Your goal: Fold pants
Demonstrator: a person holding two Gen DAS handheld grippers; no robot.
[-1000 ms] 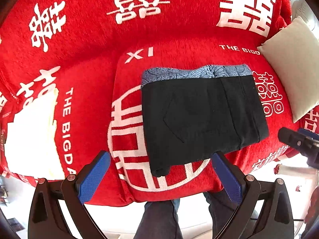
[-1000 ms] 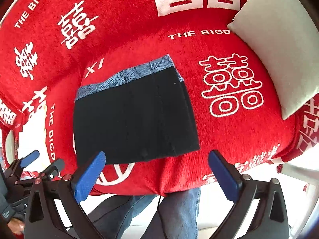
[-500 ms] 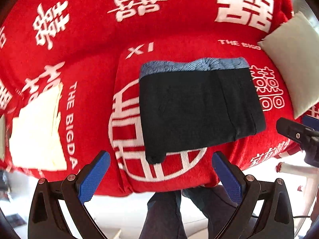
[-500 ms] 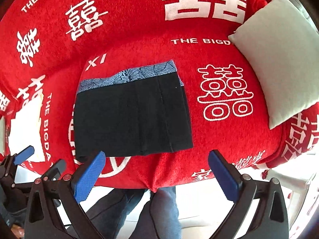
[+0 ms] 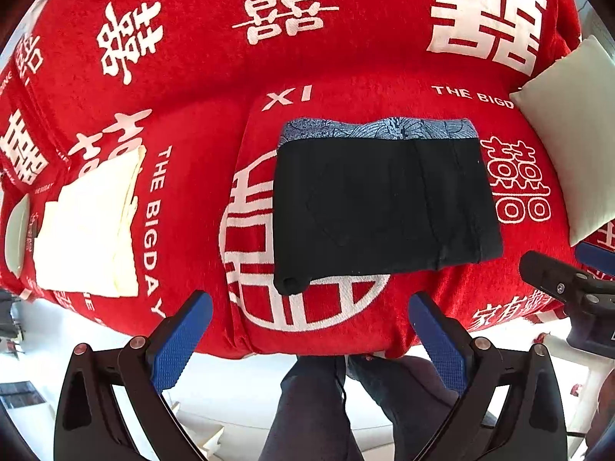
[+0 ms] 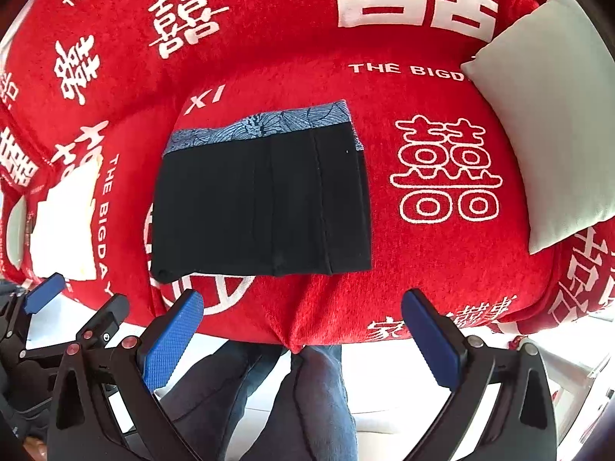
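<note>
A pair of black pants [image 5: 384, 207] lay folded into a compact rectangle at the middle of a red cover [image 5: 346, 57] printed with white characters, a blue patterned band [image 5: 378, 128] showing along the far edge of the stack. The fold appeared finished, and the risks that remained were small ones: the near-left corner [image 5: 288, 284] bulged in a loose roll and could spring open if brushed, and any further tug on the soft, yielding cover might skew the layers or slide the bundle toward the front edge. The left gripper [image 5: 307, 340] hung wide apart above the cover's near edge, its blue pads [image 5: 178, 342] clear of the cloth and holding nothing. The right gripper [image 6: 303, 340] was likewise spread to its full width and empty, poised over the front of the cover with no contact with the pants. A folded cream cloth [image 5: 90, 226] rested well to the left, and a pale cushion [image 6: 546, 115] leaned at the far right. The person's legs [image 5: 326, 415] in dark trousers stood just below the cover's edge.
</note>
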